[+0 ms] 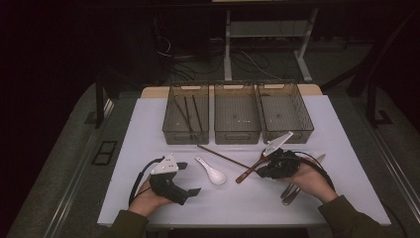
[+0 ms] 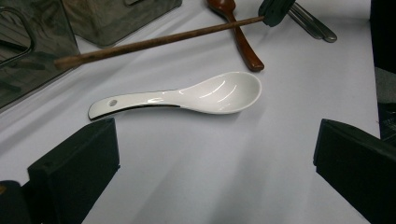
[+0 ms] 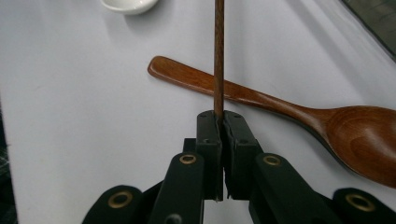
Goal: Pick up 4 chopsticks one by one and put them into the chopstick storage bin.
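Note:
My right gripper is shut on the near end of a brown chopstick, which reaches left and away toward the bins. The stick crosses over the handle of a wooden spoon lying on the white table. A white ceramic spoon lies between the two hands. My left gripper stands open just short of it, nothing between its pads. The left gripper view also takes in the chopstick, the wooden spoon and the right gripper.
Three clear bins stand in a row at the back: the left one holds several dark sticks, the middle and right look bare. Metal cutlery lies beside the right hand. Table edges run close on both sides.

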Motion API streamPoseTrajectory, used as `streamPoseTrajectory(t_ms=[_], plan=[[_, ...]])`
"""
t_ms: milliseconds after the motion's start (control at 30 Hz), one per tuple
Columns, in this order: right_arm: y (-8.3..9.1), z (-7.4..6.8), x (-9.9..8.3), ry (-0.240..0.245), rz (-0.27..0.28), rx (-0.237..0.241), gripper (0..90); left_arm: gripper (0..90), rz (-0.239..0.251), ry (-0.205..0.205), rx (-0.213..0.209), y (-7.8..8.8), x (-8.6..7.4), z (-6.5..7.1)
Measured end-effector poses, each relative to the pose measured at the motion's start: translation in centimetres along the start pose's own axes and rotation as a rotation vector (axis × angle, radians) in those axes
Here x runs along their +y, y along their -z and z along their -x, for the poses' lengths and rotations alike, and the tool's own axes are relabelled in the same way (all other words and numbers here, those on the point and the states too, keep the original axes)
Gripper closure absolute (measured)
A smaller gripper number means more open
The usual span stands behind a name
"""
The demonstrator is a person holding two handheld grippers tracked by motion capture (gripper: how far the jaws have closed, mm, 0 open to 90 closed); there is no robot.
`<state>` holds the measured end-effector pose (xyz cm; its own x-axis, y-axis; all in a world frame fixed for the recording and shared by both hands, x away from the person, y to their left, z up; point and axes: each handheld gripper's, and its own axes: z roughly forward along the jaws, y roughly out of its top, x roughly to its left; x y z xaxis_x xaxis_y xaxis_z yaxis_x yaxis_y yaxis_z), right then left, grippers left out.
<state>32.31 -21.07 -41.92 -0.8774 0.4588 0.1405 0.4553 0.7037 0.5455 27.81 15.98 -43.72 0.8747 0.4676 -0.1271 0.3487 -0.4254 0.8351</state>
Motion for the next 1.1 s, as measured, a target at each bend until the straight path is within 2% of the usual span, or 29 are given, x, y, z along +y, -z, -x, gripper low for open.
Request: streamPoseTrajectory(t_ms=[233,433,633,1100], plan=[[1.2,0.0,-0.1,-0.035,0.064,0.023,85.0,0.0,-0.003,0.000,0.000,0.0,0.0,0.0],[2.0,0.3,0.0,-0.046,0.112,0.029,85.0,0.0,0.000,-0.001,0.001,0.0,0.0,0.0],[2.8,0.6,0.4,-0.067,0.153,0.020,85.0,0.0,0.000,0.001,0.002,-0.1,0.0,0.0],[3.4,1.1,2.2,-0.113,0.205,-0.007,85.0,0.0,-0.003,-0.003,0.002,-0.1,0.0,0.1]])
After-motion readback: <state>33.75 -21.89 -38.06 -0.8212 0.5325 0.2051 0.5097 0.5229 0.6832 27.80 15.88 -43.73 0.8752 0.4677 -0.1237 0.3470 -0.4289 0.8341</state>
